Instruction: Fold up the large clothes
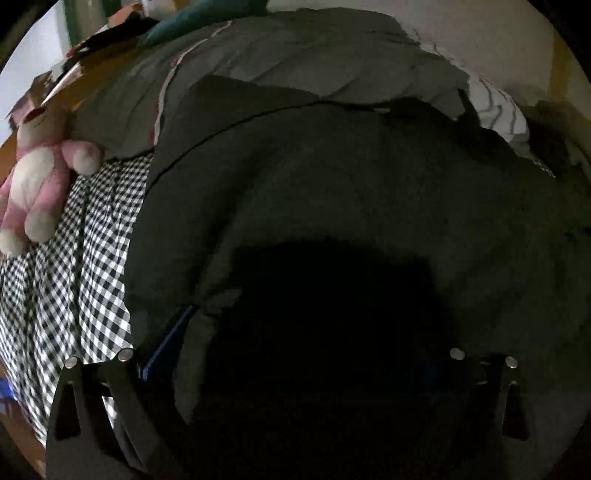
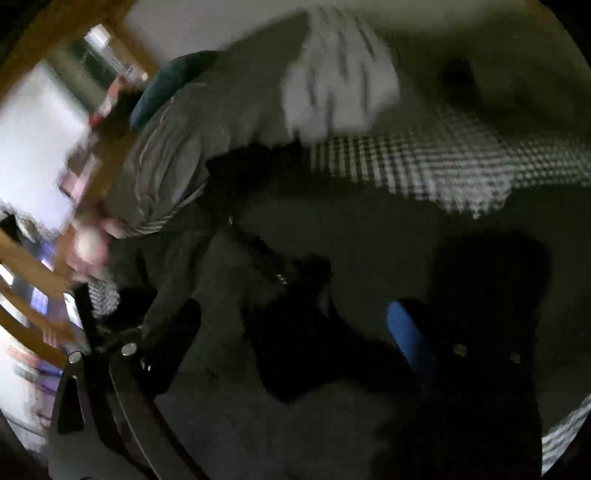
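Observation:
A large dark garment (image 1: pixel 351 192) lies spread over the checkered bedsheet (image 1: pixel 74 280) and fills most of the left wrist view. My left gripper (image 1: pixel 295 332) hangs just over it with its jaws wide apart; one blue finger (image 1: pixel 166 339) shows at the left, and cloth and deep shadow hide the other. In the blurred right wrist view the same dark garment (image 2: pixel 332 236) lies under my right gripper (image 2: pixel 288 325). Its jaws stand apart, with a blue finger (image 2: pixel 410 336) at the right and a dark finger (image 2: pixel 173 332) at the left, and a dark fold of cloth lies between them.
A pink and white plush toy (image 1: pixel 33 184) lies at the bed's left edge. A grey quilt (image 1: pixel 295 55) is bunched behind the garment, with a white striped pillow (image 1: pixel 498 107) and a teal cushion (image 1: pixel 173 26). The wooden bed frame (image 2: pixel 33 306) runs along the left.

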{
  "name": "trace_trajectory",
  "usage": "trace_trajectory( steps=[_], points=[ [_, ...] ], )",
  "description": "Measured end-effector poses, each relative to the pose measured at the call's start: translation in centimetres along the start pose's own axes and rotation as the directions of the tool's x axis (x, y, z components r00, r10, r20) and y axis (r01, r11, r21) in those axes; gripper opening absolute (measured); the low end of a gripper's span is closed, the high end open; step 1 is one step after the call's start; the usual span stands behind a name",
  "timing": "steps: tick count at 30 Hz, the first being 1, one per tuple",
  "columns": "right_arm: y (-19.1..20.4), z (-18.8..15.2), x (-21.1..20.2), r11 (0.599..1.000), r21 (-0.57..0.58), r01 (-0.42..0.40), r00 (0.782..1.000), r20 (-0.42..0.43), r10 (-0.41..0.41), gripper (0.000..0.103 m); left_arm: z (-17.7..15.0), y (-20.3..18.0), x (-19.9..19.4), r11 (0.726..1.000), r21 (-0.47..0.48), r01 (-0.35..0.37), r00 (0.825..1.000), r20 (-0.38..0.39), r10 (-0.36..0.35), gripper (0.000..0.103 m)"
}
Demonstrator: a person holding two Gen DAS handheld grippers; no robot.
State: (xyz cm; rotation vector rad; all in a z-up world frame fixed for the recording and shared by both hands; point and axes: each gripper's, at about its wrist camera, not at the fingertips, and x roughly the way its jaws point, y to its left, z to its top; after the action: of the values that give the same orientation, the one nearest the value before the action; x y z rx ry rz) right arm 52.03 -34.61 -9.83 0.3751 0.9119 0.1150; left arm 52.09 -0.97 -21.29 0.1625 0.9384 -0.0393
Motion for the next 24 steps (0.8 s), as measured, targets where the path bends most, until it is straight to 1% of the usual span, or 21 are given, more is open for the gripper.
trace_trajectory(
  steps=[1, 2, 3, 4, 6, 7, 8, 9, 10, 12, 15, 16, 17, 18, 19, 20, 21, 22, 23, 24],
  points=[
    [1.5, 0.3, -0.9, 0.998, -0.035, 0.062, 0.997, 0.055, -0.060, 0.100, -0.2, -0.2, 0.2, 1.000, 0.003, -0.015, 1.000, 0.011, 0.015, 0.099],
    [3.4, 0.6, -1.4, 0.994, -0.057, 0.090, 0.990, 0.113, -0.083, 0.100, -0.3, -0.4, 0.6, 1.000, 0.009, -0.029, 0.999, 0.022, 0.029, 0.099],
    [5.2, 0.8, -0.8, 0.993, -0.077, 0.084, 0.990, 0.123, -0.074, 0.100, -0.6, -0.6, 0.7, 0.999, 0.019, -0.050, 0.998, 0.041, 0.049, 0.099],
    [6.5, 1.2, 0.3, 0.992, -0.093, 0.080, 0.993, 0.099, -0.071, 0.100, -0.7, -0.7, 0.7, 0.998, 0.022, -0.059, 0.997, 0.053, 0.058, 0.099],
    [10.0, 0.7, 5.4, 0.976, -0.173, 0.128, 0.992, 0.017, -0.127, 0.100, -1.0, -0.6, 0.5, 0.998, 0.021, -0.059, 0.996, 0.066, 0.058, 0.099],
    [10.9, 0.1, 8.1, 0.957, -0.227, 0.178, 0.983, -0.010, -0.185, 0.100, -1.1, -0.7, 0.4, 0.998, 0.020, -0.057, 0.996, 0.068, 0.055, 0.099],
    [11.1, -0.5, 9.8, 0.928, -0.274, 0.252, 0.963, -0.022, -0.268, 0.100, -1.1, -0.7, 0.5, 0.998, 0.020, -0.054, 0.996, 0.070, 0.053, 0.099],
    [11.0, -1.1, 11.8, 0.886, -0.330, 0.325, 0.934, -0.035, -0.355, 0.100, -1.0, -0.6, 0.6, 0.999, 0.018, -0.050, 0.996, 0.071, 0.049, 0.099],
    [10.6, -1.5, 13.1, 0.865, -0.364, 0.346, 0.921, -0.045, -0.387, 0.100, -0.9, -0.6, 0.7, 0.999, 0.017, -0.049, 0.996, 0.071, 0.048, 0.099],
    [8.8, -1.8, 12.8, 0.887, -0.346, 0.305, 0.938, -0.053, -0.343, 0.099, -0.9, -0.4, 1.2, 0.999, 0.019, -0.046, 0.996, 0.072, 0.045, 0.099],
    [6.6, -2.3, 9.9, 0.930, -0.301, 0.214, 0.967, -0.069, -0.245, 0.098, -0.9, -0.5, 1.3, 0.998, 0.023, -0.054, 0.995, 0.085, 0.052, 0.099],
    [6.7, -2.5, 8.8, 0.936, -0.287, 0.204, 0.971, -0.060, -0.230, 0.099, -1.0, -0.8, 1.0, 0.998, 0.024, -0.057, 0.995, 0.088, 0.055, 0.099],
    [6.9, -2.6, 7.1, 0.939, -0.271, 0.212, 0.974, -0.018, -0.225, 0.100, -1.0, -0.8, 1.1, 0.998, 0.025, -0.060, 0.994, 0.090, 0.058, 0.099],
    [7.3, -3.0, 5.8, 0.932, -0.264, 0.250, 0.968, 0.033, -0.250, 0.100, -1.0, -0.8, 1.2, 0.998, 0.024, -0.062, 0.994, 0.091, 0.060, 0.099],
    [7.7, -3.8, 4.9, 0.913, -0.268, 0.307, 0.952, 0.081, -0.297, 0.100, -1.0, -0.8, 1.2, 0.998, 0.025, -0.064, 0.994, 0.092, 0.061, 0.099],
    [8.2, -4.5, 5.5, 0.899, -0.294, 0.325, 0.945, 0.071, -0.318, 0.100, -1.1, -0.9, 1.2, 0.998, 0.025, -0.065, 0.994, 0.093, 0.062, 0.099],
    [8.3, -5.5, 7.4, 0.873, -0.347, 0.343, 0.931, 0.005, -0.364, 0.099, -1.1, -0.9, 1.2, 0.998, 0.025, -0.066, 0.994, 0.093, 0.063, 0.099],
    [8.2, -6.4, 8.9, 0.851, -0.378, 0.364, 0.913, -0.035, -0.406, 0.099, -1.1, -0.8, 1.2, 0.998, 0.025, -0.065, 0.994, 0.093, 0.062, 0.099],
    [7.5, -7.5, 10.5, 0.846, -0.384, 0.369, 0.908, -0.046, -0.417, 0.100, -1.1, -0.9, 1.2, 0.998, 0.026, -0.065, 0.994, 0.092, 0.062, 0.099],
    [6.7, -8.0, 10.8, 0.862, -0.352, 0.365, 0.918, -0.021, -0.397, 0.100, -1.1, -0.9, 1.1, 0.998, 0.025, -0.063, 0.994, 0.087, 0.061, 0.099]
  ],
)
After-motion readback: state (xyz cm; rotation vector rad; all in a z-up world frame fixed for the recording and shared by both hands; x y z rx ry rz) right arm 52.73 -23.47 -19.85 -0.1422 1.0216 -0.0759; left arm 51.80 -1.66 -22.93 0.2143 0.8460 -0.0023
